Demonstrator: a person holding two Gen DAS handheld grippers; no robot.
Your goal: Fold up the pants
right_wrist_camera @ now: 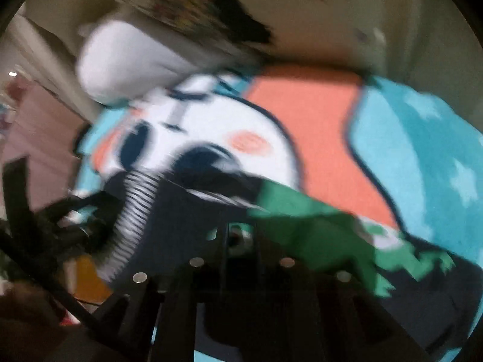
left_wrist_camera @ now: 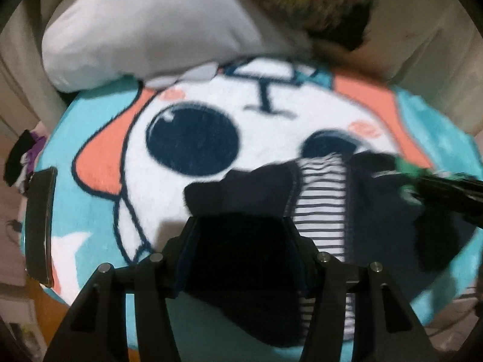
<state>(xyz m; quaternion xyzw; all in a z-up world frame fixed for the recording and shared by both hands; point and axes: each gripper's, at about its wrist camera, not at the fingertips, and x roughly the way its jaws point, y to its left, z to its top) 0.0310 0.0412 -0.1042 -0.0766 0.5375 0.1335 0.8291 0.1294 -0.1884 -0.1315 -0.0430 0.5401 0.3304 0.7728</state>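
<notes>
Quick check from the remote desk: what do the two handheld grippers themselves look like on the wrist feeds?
Both are matte black. The left gripper has angular, ribbed finger arms with round silver pins at the joints. The right gripper matches, with silver pins, though it is motion-blurred. No cables, sleeves or markings show.

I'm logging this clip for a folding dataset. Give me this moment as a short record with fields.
surface: cartoon blanket, teal, white and orange
garment: dark pants with striped lining showing, green print on one part
left gripper: dark fabric between its fingers
right gripper: at the pants by the green print; blur hides the jaws
background: white pillow at the far edge of the blanket
image quality: right wrist view heavily blurred
</notes>
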